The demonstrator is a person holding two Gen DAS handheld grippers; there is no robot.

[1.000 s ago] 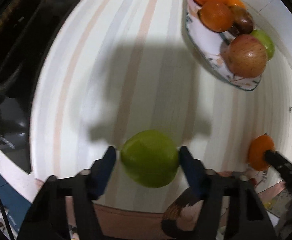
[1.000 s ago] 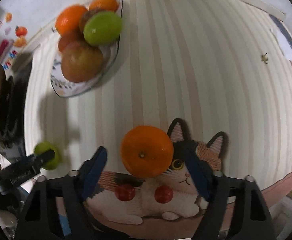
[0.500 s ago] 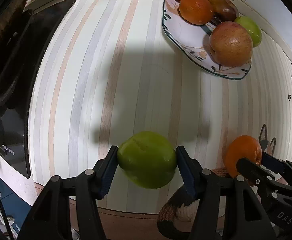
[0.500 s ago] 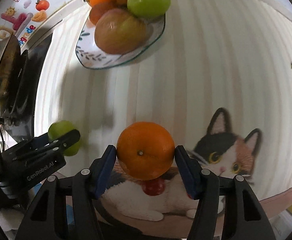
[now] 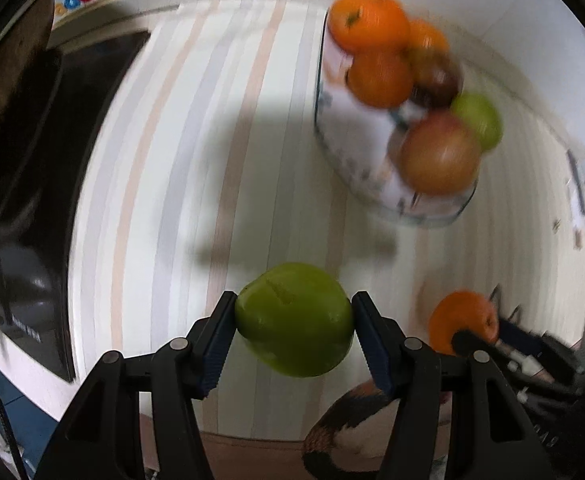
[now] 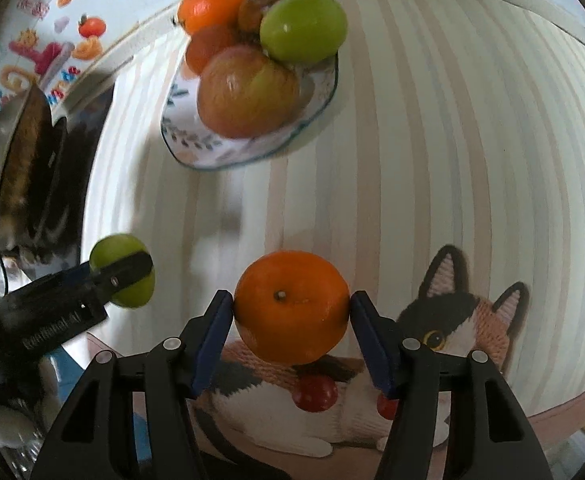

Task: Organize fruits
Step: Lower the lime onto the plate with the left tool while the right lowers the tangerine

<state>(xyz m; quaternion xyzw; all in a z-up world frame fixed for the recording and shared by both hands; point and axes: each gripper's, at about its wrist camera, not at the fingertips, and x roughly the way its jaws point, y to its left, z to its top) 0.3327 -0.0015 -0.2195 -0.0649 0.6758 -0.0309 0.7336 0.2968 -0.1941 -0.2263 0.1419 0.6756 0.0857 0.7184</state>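
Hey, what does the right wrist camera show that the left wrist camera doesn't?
Only the right wrist view shows the cat mat's face with its two red balls, and colourful stickers on the wall. Only the left wrist view shows the black appliance broadly along its left edge. Both show the plate of piled fruit, the left gripper shut on the green apple, and the right gripper shut on the orange, over the striped tablecloth.
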